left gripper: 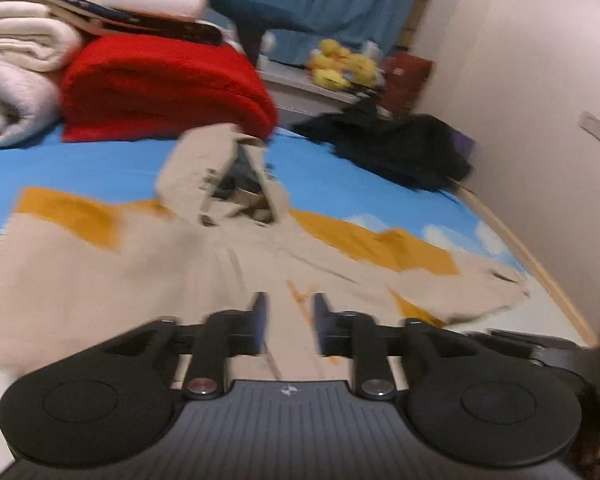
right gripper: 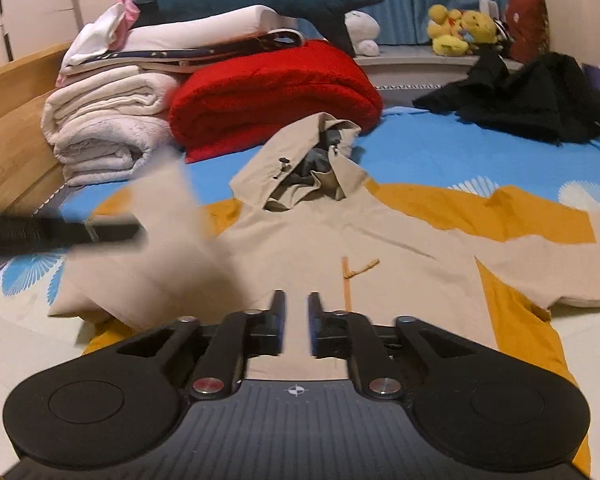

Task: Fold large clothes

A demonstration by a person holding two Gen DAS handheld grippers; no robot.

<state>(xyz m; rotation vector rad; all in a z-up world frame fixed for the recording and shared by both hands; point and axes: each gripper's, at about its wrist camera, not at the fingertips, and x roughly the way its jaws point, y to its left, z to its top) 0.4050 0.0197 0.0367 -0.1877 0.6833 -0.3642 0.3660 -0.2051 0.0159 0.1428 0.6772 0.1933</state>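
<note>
A beige hooded jacket (left gripper: 140, 280) (right gripper: 340, 248) with orange panels lies flat on the blue patterned bed sheet (right gripper: 460, 152), its hood (right gripper: 300, 160) pointing away from me. Low over the jacket's middle, my left gripper (left gripper: 290, 320) is open, with only cloth showing behind the gap. My right gripper (right gripper: 296, 312) hovers over the lower chest with a narrow gap and nothing between its fingers. The right wrist view shows the left gripper as a blurred black bar (right gripper: 80, 234) beside a blurred beige sleeve (right gripper: 160, 208). That sleeve lies partly folded over the body.
A red blanket (right gripper: 276, 92) and a stack of folded white blankets (right gripper: 104, 132) sit beyond the hood. A black garment (right gripper: 532, 100) lies heaped at the far right. Yellow plush toys (right gripper: 460, 28) stand on a ledge. A wooden bed frame (right gripper: 12, 140) borders the left.
</note>
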